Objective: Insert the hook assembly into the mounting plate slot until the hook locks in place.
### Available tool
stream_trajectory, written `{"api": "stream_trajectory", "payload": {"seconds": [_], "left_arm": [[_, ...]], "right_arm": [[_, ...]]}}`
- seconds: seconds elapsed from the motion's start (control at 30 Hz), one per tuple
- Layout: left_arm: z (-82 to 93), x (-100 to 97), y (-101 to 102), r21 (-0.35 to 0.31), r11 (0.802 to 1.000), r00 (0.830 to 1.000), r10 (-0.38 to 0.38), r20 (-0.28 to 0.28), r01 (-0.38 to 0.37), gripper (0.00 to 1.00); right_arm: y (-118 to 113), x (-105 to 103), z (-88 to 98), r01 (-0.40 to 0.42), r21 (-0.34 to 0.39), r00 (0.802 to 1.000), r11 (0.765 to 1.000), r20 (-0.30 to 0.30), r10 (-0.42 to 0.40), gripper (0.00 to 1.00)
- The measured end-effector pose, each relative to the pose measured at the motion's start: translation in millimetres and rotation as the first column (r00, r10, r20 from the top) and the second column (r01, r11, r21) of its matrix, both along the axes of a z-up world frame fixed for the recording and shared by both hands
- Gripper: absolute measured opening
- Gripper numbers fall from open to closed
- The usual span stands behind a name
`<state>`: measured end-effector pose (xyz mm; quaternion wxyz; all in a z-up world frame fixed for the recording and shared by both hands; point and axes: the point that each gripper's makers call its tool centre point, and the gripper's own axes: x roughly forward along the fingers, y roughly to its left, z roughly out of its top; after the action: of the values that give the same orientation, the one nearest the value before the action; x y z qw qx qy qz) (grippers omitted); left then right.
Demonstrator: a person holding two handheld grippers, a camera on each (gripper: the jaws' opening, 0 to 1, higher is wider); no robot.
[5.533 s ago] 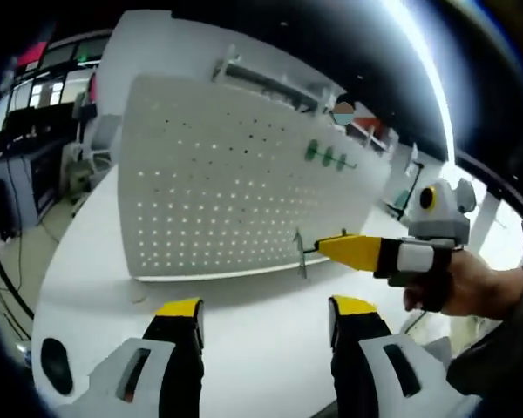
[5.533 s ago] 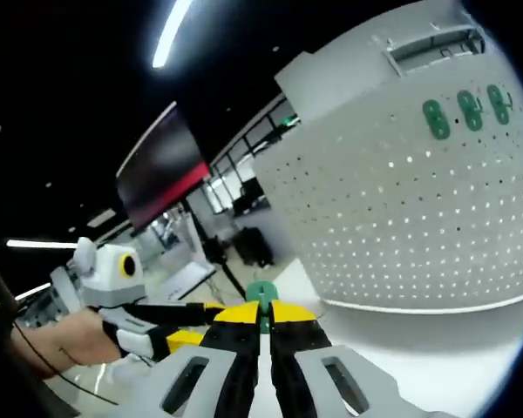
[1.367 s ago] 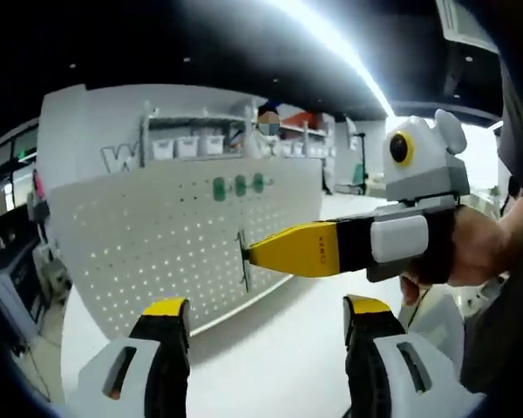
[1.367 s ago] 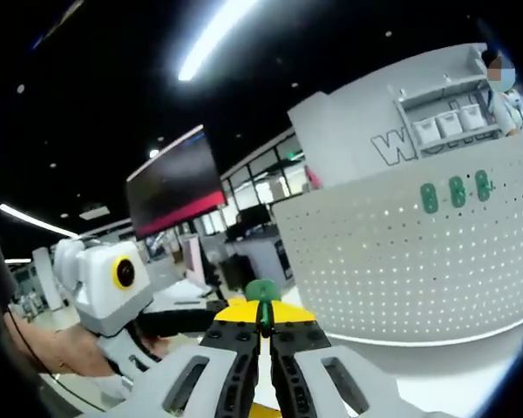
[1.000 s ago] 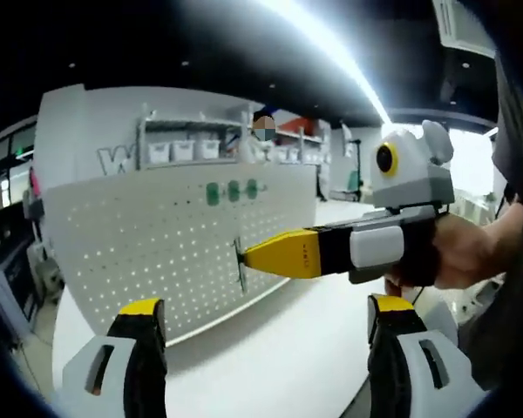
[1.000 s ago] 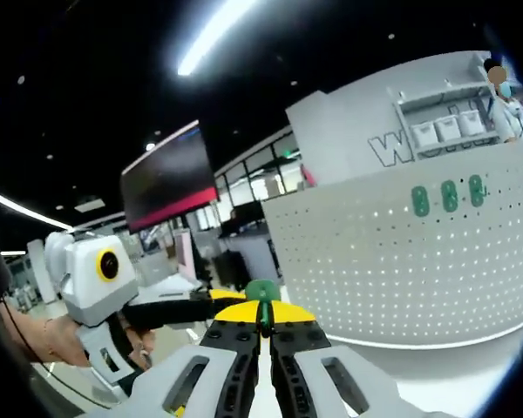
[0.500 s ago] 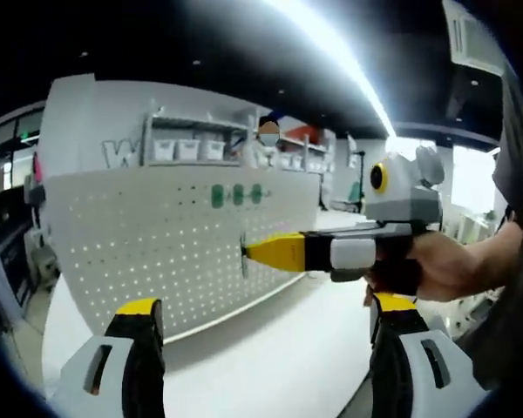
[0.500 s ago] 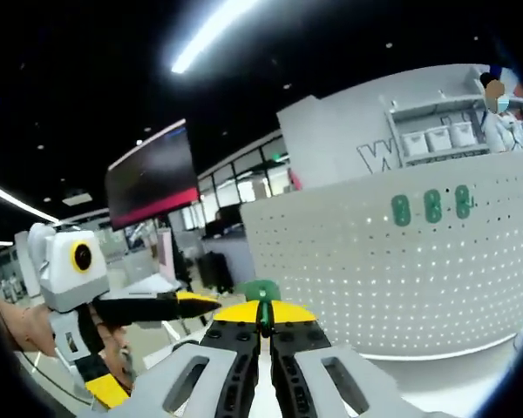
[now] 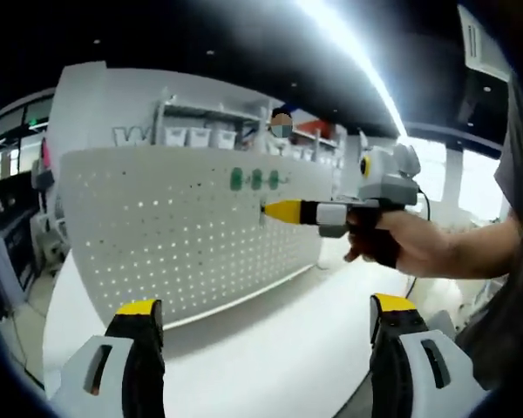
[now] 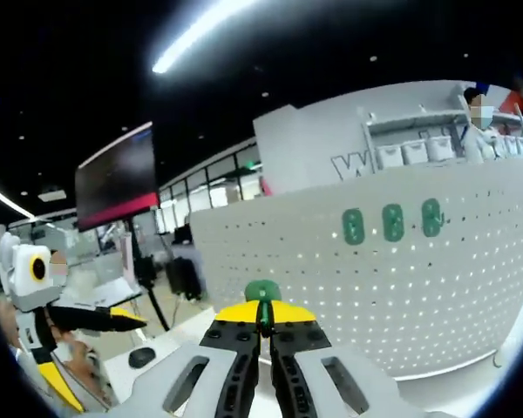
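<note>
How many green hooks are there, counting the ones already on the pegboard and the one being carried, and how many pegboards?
Green hooks on the pegboard: 3
Green hook held in the right gripper: 1
White pegboard: 1
Total: 5

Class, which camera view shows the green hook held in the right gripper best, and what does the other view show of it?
The right gripper view: the green hook pokes up between the shut jaws, close and clear. The left gripper view shows the right gripper side-on near the pegboard; the hook there is too small to make out.
</note>
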<state>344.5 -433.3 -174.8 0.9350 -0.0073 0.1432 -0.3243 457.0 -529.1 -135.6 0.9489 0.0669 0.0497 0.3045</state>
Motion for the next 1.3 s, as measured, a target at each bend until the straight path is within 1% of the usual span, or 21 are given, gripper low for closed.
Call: {"api": "stream_trajectory", "payload": {"seconds": [0.13, 0.27, 0.37, 0.6, 0.7, 1.3], "left_arm": [[-1.3, 0.9, 4.0, -0.006, 1.0, 1.0, 0.008, -0.005, -0.008, 1.0], [-0.5, 2.8, 5.6, -0.028, 1.0, 1.0, 0.013, -0.01, -0.014, 1.0], [0.2, 4.5, 6.9, -0.018, 1.0, 1.0, 0.016, -0.005, -0.016, 1.0], [0.1, 8.0, 11.6, -0.017, 0.999, 1.0, 0.03, -0.005, -0.03, 1.0], [-0.9, 9.0, 13.4, -0.018, 0.999, 0.999, 0.034, -0.009, -0.034, 1.0], [-2.4, 15.9, 17.6, -0.008, 0.999, 0.999, 0.046, -0.018, -0.046, 0.98]], "right_arm": [[-17.6, 14.2, 3.8, 0.047, -0.001, 0.999, 0.999, 0.014, -0.047, 0.0], [-34.8, 27.4, 9.4, 0.093, -0.008, 0.995, 0.996, 0.039, -0.092, 0.0], [-47.3, 36.4, 12.6, 0.124, -0.026, 0.99, 0.992, 0.063, -0.122, 0.0], [-82.6, 57.2, 21.4, 0.205, -0.033, 0.975, 0.978, 0.093, -0.201, 0.0], [-93.5, 63.4, 24.3, 0.229, -0.032, 0.969, 0.973, 0.103, -0.224, 0.0], [-142.7, 78.3, 33.5, 0.331, -0.052, 0.937, 0.942, 0.138, -0.321, 0.0]]}}
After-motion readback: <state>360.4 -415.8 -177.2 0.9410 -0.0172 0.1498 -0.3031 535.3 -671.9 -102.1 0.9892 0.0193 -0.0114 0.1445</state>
